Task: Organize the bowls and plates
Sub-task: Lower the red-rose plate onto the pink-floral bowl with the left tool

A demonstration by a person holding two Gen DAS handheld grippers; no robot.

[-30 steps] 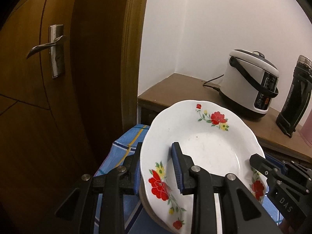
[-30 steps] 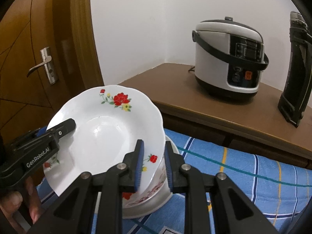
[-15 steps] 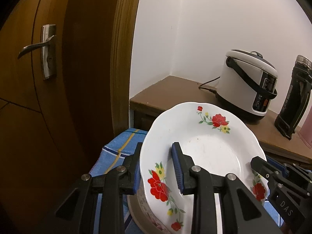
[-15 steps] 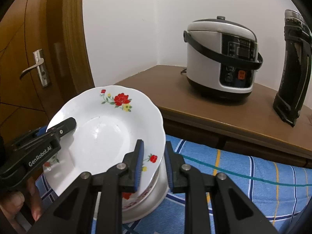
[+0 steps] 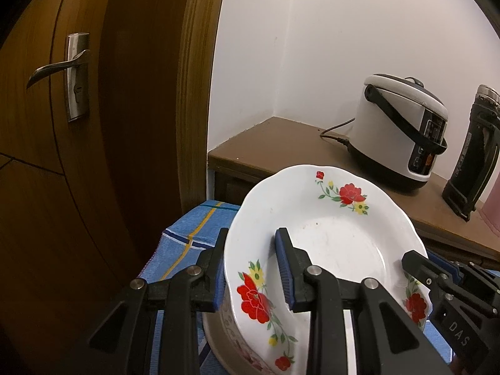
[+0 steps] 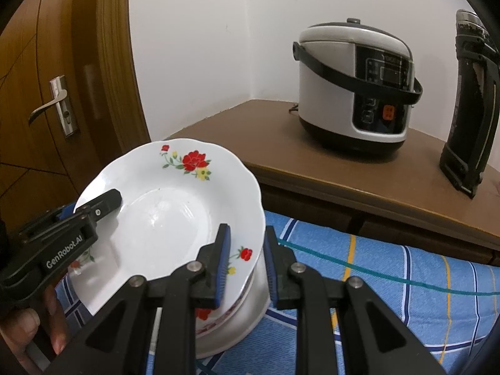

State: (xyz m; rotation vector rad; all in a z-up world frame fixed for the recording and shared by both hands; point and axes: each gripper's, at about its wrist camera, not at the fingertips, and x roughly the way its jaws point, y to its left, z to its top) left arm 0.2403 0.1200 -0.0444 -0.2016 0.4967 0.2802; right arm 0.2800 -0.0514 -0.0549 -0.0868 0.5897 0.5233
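A white plate with red flowers (image 5: 328,240) is held tilted between both grippers. My left gripper (image 5: 250,268) is shut on its left rim; it shows in the right wrist view (image 6: 93,206) at the plate's (image 6: 168,212) left side. My right gripper (image 6: 245,262) is shut on the plate's right rim and shows in the left wrist view (image 5: 418,268). Under the plate stands a stack of a patterned dish and a white bowl (image 6: 237,315), partly hidden; the plate sits just above or on it, I cannot tell which.
The stack stands on a blue checked cloth (image 6: 390,281). Behind it a brown counter (image 6: 328,168) holds a rice cooker (image 6: 356,84) and a black flask (image 6: 468,106). A wooden door with a metal handle (image 5: 62,68) is at the left.
Both grippers have shifted a little with the plate still held between them. The stack under it shows more than one second ago.
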